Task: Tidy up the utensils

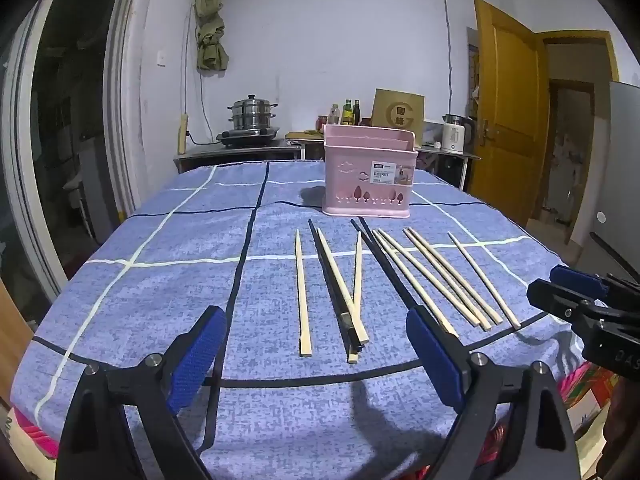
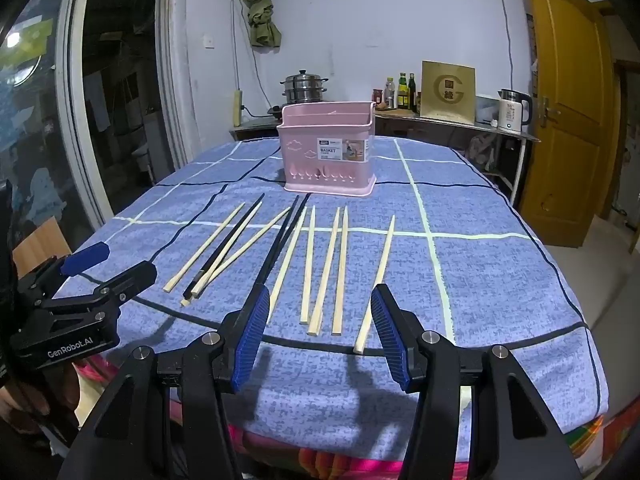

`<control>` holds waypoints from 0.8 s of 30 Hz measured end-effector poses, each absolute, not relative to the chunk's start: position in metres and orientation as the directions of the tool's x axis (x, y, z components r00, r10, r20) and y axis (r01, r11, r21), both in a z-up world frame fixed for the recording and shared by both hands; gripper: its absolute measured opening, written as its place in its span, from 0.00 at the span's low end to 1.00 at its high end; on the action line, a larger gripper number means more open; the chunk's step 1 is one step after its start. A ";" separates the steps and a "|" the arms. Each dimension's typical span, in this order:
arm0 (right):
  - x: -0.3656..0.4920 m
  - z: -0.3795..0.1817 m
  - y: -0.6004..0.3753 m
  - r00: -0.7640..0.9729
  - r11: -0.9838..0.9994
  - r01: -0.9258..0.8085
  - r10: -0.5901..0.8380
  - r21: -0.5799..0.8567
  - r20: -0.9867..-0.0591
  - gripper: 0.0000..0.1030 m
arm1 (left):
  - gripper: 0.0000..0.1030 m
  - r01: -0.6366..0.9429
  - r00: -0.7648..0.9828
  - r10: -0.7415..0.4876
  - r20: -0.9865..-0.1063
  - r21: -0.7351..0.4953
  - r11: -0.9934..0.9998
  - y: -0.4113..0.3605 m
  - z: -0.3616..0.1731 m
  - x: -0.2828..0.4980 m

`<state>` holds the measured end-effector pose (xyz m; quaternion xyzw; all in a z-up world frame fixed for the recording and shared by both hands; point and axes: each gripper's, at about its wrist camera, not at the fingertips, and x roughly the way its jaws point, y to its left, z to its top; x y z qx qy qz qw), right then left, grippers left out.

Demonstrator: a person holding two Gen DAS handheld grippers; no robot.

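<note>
Chopsticks (image 2: pixel 312 264) laid out loose on blue cloth (image 2: pixel 480 280), tips toward pink basket (image 2: pixel 328 152) further back, prob for easy one-by-one pickup. Left gripper (image 1: pixel 316 354) and right gripper (image 2: pixel 320 336) both spread wide, empty, hovering at near edge, angled down.

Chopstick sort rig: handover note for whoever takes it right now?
Left tool: open, empty, hanging over the near table edge in front of the crossed chopsticks.
Right tool: open, empty, near the right-hand group.
Pink basket: upright at the far side of the blue tablecloth; nothing seen sticking out of it.
Wooden chopsticks: all flat on the cloth, fanned out, some crossing.
Black chopsticks: also on the cloth, mixed in with the wooden ones.
Done: nothing yet.
Left: pick up every chopstick, probably sorted by colour, and stand them in the basket.
</note>
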<state>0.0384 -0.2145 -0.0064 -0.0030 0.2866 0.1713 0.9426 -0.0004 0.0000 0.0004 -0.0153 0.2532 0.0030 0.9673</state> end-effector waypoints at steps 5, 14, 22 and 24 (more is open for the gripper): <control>0.038 -0.007 -0.214 0.777 0.942 -0.324 0.321 0.092 -0.542 0.52 | 0.88 -0.020 0.873 0.002 -0.487 -0.032 0.999 0.000 0.001 -0.001; 0.038 -0.007 -0.214 0.777 0.942 -0.324 0.320 0.092 -0.541 0.52 | 0.86 -0.020 0.875 -0.004 -0.484 -0.043 0.999 0.003 0.007 -0.005; 0.038 -0.007 -0.214 0.778 0.942 -0.324 0.320 0.091 -0.540 0.52 | 0.86 -0.015 0.870 -0.012 -0.493 -0.051 0.999 0.002 0.006 -0.005; 0.038 -0.007 -0.214 0.778 0.941 -0.324 0.321 0.093 -0.540 0.52 | 0.86 -0.024 0.870 -0.004 -0.494 -0.050 0.998 0.003 0.005 -0.004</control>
